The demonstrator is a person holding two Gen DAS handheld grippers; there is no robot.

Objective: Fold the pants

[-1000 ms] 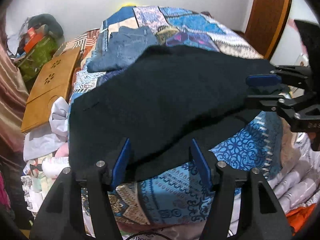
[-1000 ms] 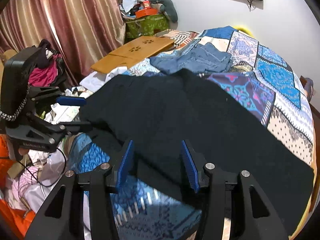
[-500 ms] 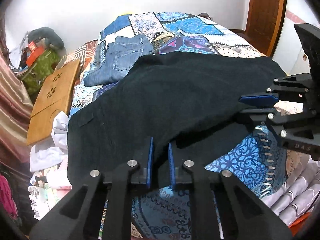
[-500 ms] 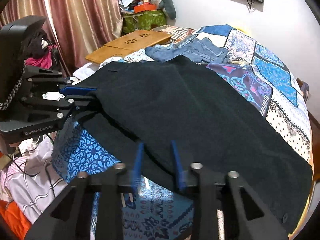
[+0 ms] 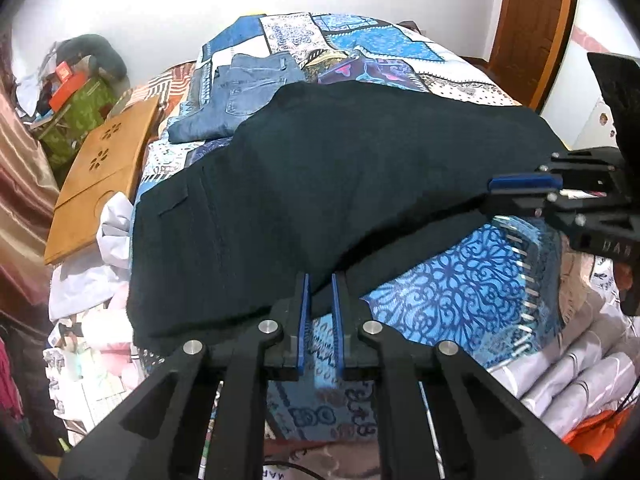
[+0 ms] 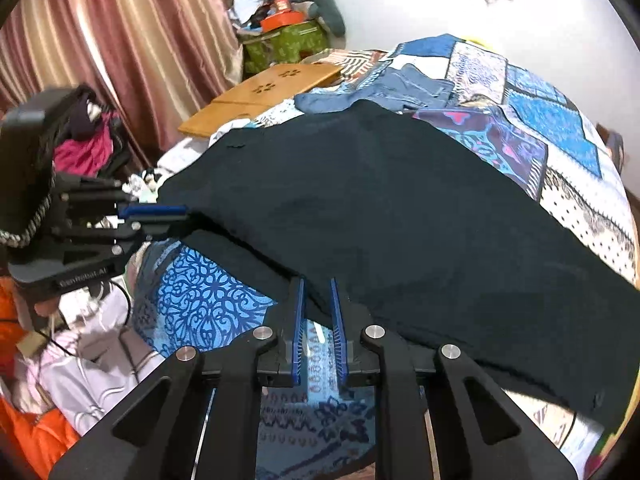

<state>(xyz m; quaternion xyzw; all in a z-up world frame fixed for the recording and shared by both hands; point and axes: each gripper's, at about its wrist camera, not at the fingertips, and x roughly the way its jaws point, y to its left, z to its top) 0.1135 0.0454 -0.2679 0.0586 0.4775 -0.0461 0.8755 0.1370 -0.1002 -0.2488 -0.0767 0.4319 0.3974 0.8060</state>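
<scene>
Broadly, soft matte black pants (image 5: 340, 184)

Left gripper (image 6: 154, 216), at 9 o'clock in right wrist view: body lettering approx. "GenRobot.AI", blurred. Right gripper (image 5: 520, 188) lettering illegible.

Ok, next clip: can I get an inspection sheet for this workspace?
Surface: bed with blue patchwork quilt.
Job's things: black fabric pants spread flat, near edge raised.
Clutter: folded blue denim jeans, tan wooden board, white garments beside bed.
Grippers: left gripper and right gripper each shut on the pants' near edge.
Cables: thin black cable below left gripper.
Surroundings: striped curtain, white wall, wooden door.
</scene>
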